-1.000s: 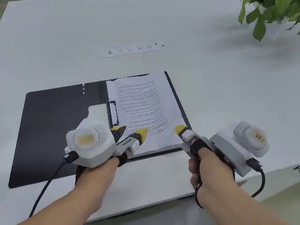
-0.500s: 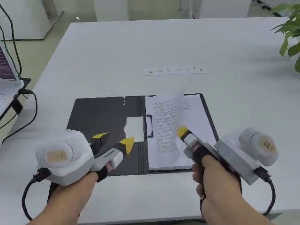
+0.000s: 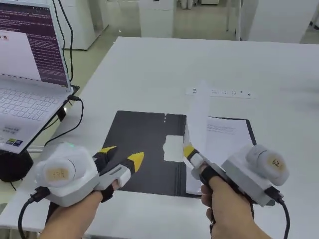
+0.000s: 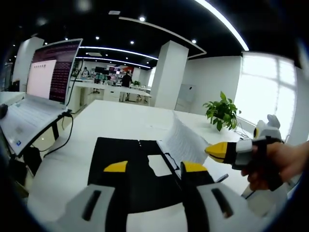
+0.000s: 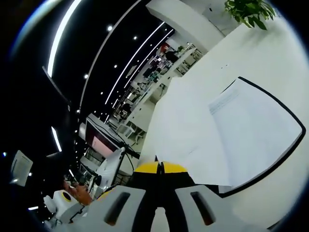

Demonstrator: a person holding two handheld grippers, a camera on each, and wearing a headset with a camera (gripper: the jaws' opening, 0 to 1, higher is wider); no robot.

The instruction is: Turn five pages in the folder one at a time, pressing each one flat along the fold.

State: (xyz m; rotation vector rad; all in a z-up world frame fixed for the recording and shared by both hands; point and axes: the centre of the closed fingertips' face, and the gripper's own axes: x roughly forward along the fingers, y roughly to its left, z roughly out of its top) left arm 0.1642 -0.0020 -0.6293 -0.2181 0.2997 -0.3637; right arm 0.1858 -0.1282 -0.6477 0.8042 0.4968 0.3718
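Observation:
The folder (image 3: 142, 144) lies open on the white table, its black inner cover to the left and the paper stack (image 3: 227, 139) to the right. My right gripper (image 3: 188, 151) is shut on the lower edge of one page (image 3: 198, 119), which stands upright over the fold. In the right gripper view that page (image 5: 178, 130) rises from the closed yellow tips (image 5: 159, 167). My left gripper (image 3: 122, 154) hangs open over the cover's front left, holding nothing. Its own view shows the raised page (image 4: 181, 142) and the right gripper (image 4: 217, 151) ahead of its spread tips (image 4: 154, 166).
An open laptop (image 3: 25, 74) sits at the table's left edge, with a cable (image 3: 70, 124) running toward the folder. A white power strip (image 3: 222, 92) lies behind the folder. A potted plant (image 4: 223, 110) stands far right. The table's front edge is just below my hands.
The right gripper has lifted a page from flat on the stack to upright over the fold. The left gripper has drawn off the paper to the left. The head camera panned left.

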